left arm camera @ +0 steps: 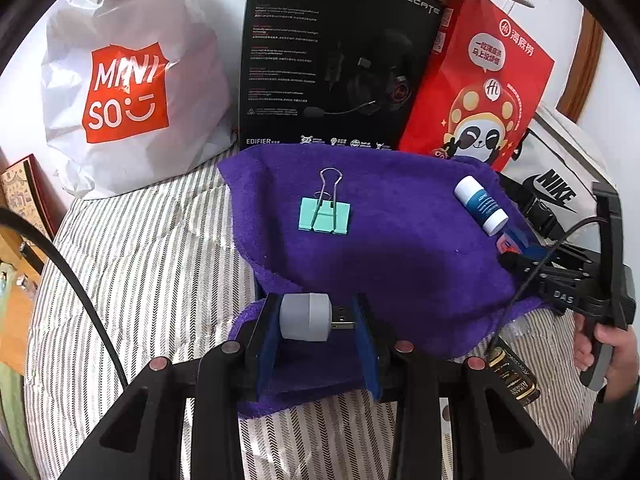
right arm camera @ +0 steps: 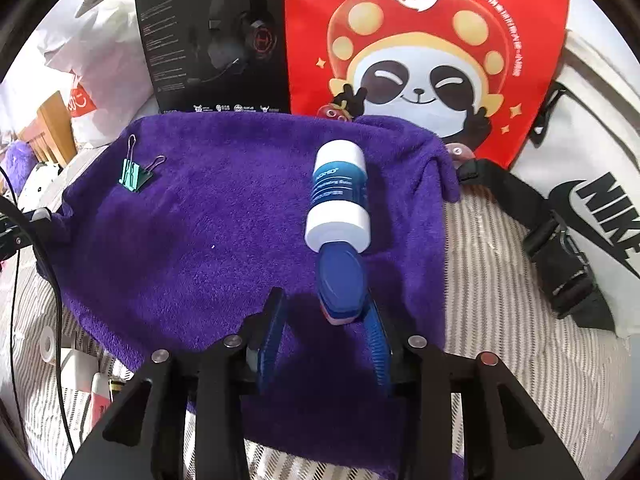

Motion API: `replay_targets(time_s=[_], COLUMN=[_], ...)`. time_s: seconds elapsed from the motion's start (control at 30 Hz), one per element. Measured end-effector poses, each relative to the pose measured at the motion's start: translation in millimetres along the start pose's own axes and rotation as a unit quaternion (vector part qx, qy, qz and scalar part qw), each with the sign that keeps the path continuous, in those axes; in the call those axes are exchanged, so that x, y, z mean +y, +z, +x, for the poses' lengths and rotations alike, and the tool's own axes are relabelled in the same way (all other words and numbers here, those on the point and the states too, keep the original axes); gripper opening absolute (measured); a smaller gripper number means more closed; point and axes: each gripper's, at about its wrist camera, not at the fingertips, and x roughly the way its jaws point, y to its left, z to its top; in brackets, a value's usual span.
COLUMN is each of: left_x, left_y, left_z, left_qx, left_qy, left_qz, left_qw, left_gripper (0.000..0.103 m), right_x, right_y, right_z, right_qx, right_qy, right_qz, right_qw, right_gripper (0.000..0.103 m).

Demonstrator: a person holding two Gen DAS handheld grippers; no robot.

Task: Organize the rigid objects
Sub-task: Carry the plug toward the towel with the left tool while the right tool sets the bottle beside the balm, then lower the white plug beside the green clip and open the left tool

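Observation:
A purple towel (left arm camera: 400, 260) (right arm camera: 192, 248) is spread over striped bedding. My left gripper (left arm camera: 317, 312) hovers at its near edge, shut on a small grey USB lamp (left arm camera: 306, 316) held crosswise between the blue pads. A mint binder clip (left arm camera: 324, 214) (right arm camera: 134, 176) lies mid-towel. Toward the right edge lies a white-and-blue balm tube (left arm camera: 480, 205) (right arm camera: 339, 194). Just below it rests a blue-and-pink oval item (right arm camera: 342, 280), against the right finger of my right gripper (right arm camera: 322, 304) (left arm camera: 514, 250). That gripper is open, with a gap on the item's left side.
Behind the towel stand a white Miniso bag (left arm camera: 128, 92), a black headset box (left arm camera: 332, 60) and a red panda bag (right arm camera: 432, 48). A white Nike bag (right arm camera: 592, 208) with a black strap lies right. A small dark bottle (left arm camera: 514, 376) lies near a person's hand (left arm camera: 612, 344).

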Motion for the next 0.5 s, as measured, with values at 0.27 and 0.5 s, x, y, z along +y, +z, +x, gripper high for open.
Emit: replay_targets(time_s=[0.27, 0.5], left_x=[-4, -12], left_y=[7, 21], left_z=[-2, 12], left_qx=[-0.001, 0.004], left_qy=[0.001, 0.006], left_qz=[-0.004, 0.005], left_qw=[1.0, 1.0], left_gripper=[0.034, 0.034], right_x=[-16, -18], right_y=[1, -2], right_z=[-27, -41], right_qx=[-0.028, -0.047], right_qy=[0.016, 0.026], right_qz=[0.031, 0.038], right_qw=[0.999, 0.998], right_gripper=[0.042, 0.044])
